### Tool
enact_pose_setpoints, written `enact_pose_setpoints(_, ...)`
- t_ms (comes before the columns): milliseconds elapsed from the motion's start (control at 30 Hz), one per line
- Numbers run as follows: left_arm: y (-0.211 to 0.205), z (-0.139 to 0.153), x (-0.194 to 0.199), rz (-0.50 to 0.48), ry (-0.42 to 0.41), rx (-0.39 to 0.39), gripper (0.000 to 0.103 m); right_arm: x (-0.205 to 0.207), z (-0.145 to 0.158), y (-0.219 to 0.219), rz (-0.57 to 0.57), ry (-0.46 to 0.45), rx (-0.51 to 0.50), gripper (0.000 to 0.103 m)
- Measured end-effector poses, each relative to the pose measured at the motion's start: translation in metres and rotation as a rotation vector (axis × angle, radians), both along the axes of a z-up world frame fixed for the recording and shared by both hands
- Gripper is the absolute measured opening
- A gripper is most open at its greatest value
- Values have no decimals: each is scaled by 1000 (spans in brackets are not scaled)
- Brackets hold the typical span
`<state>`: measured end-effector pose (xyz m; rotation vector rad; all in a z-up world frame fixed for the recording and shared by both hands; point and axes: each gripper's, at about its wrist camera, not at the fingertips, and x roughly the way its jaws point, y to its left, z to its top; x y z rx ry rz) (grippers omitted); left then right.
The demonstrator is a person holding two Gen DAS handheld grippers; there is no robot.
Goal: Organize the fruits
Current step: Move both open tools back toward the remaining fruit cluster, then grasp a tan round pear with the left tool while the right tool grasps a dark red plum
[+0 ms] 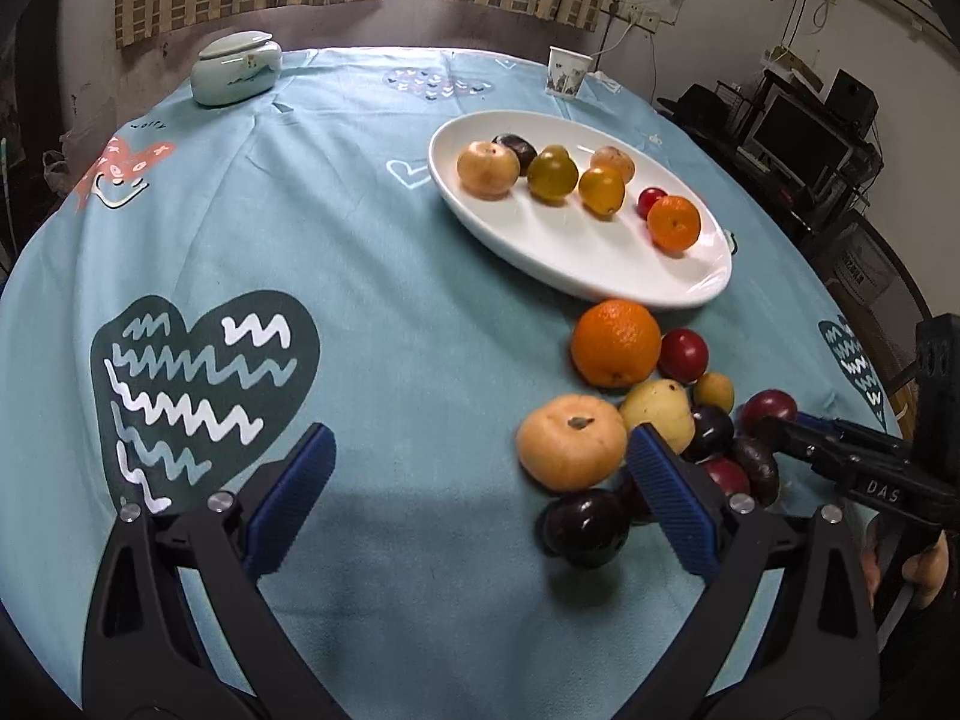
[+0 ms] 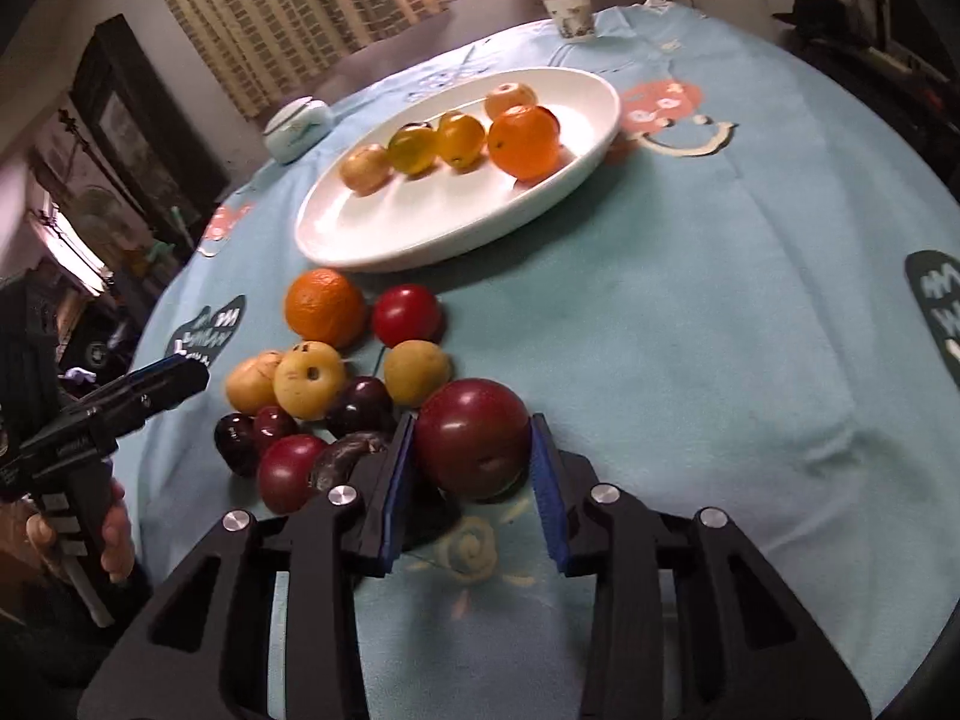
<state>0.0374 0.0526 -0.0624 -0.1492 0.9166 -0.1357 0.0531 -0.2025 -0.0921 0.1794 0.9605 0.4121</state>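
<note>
A white oval plate (image 1: 576,264) (image 2: 372,234) holds several fruits, among them a small orange (image 1: 673,222) (image 2: 523,140). A pile of loose fruit lies on the blue cloth in front of it: a big orange (image 1: 615,343) (image 2: 324,306), red and dark plums, yellow and tan fruits. My right gripper (image 2: 473,450) is shut on a dark red plum (image 2: 474,445) (image 1: 770,409) at the pile's edge. My left gripper (image 1: 480,462) is open and empty, low over the cloth, its right finger beside a tan fruit (image 1: 571,441).
A pale green lidded jar (image 1: 235,67) (image 2: 298,127) and a paper cup (image 1: 566,71) (image 2: 569,12) stand at the table's far side. The round table's edge curves close on the right. Shelves and a monitor (image 1: 798,141) stand beyond it.
</note>
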Motion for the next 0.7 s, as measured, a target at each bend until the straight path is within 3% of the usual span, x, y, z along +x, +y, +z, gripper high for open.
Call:
enact_pose_setpoints(67,-2,-4,-1,-2,16,14,99,-6,5,2,-15,-26,-45,37)
enact_pose_setpoints(333,-18,-15,7,-20,56,50,99,-16,12,-14,-80,-31,-62,38)
enact_pose_setpoints(467,-19,-24,19,-20,86,-30,99,-17,9,-11,-59,-17,-55,38)
enact_pose_setpoints(533,-22,-25,19,-22,74,-24,97,-18,9,-10,-53,-15,-49,38)
enact_pose_setpoints(600,-24,-24,18,-44,65,-53,83,-19,10,-8,-49,-17,-46,38)
enact_pose_setpoints(667,-26,-21,17,-85,69,-117,43,-20,11,-7,-46,-19,-45,38)
enact_pose_setpoints(700,-29,-21,17,-93,74,-128,44,-21,11,-6,-44,-20,-45,38)
